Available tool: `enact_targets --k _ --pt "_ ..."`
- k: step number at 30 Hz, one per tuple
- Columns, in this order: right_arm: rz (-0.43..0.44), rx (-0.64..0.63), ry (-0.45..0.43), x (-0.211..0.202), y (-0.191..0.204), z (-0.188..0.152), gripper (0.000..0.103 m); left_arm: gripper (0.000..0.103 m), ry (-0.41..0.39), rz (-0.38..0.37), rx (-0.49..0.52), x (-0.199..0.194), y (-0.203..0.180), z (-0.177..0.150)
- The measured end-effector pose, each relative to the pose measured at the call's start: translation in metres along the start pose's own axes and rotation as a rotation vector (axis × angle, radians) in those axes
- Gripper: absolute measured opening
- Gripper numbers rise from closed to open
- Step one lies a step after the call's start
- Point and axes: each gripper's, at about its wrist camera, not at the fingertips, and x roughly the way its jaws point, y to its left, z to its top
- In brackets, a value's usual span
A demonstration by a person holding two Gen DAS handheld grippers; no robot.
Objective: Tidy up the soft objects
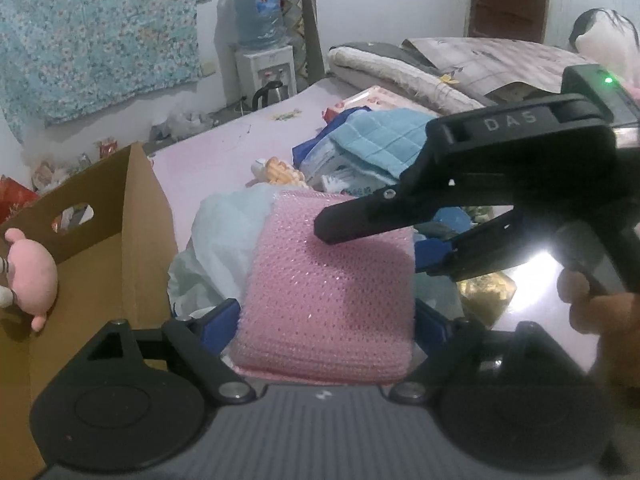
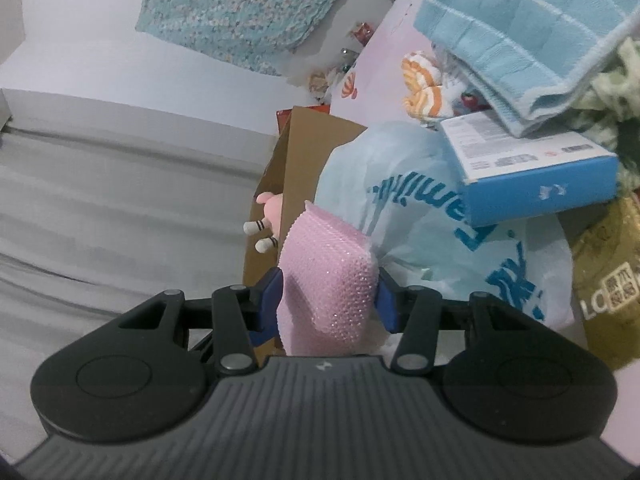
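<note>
A folded pink bubble-wrap sheet [image 1: 328,280] stands between the blue pads of my left gripper [image 1: 324,320], whose jaws are spread wide and flank it without squeezing. My right gripper [image 1: 372,252] comes in from the right, its fingers closed over the sheet's upper right edge. In the right wrist view the right gripper [image 2: 328,304] pinches the pink sheet [image 2: 328,272] between both blue pads. An open cardboard box [image 1: 136,216] stands just left of the sheet, with a pink plush toy [image 1: 32,276] inside it.
A pale blue plastic bag [image 2: 400,184] lies behind the sheet. Beyond it are a blue carton [image 2: 532,172], a light blue towel [image 2: 500,28] and an orange striped plush [image 2: 420,80]. Folded blankets [image 1: 400,68] fill the bed's far end. A water dispenser [image 1: 260,40] stands by the wall.
</note>
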Motion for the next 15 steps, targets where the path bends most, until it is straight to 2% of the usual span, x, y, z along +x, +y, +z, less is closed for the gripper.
enact_targets --k 4,8,11,15 --pt "0.006 -0.029 0.006 0.002 0.006 0.003 0.048 0.089 0.005 0.011 -0.007 0.005 0.001 0.003" --pt "-0.009 -0.069 -0.001 -0.002 0.017 0.006 0.051 0.083 0.024 0.015 -0.032 0.01 0.005 0.004" --pt "-0.029 -0.122 -0.053 -0.025 0.024 0.01 0.056 0.082 0.026 0.006 -0.059 0.011 0.011 0.004" --pt "-0.113 -0.19 -0.158 -0.064 0.029 0.02 0.062 0.081 0.01 -0.002 -0.093 0.005 0.015 0.004"
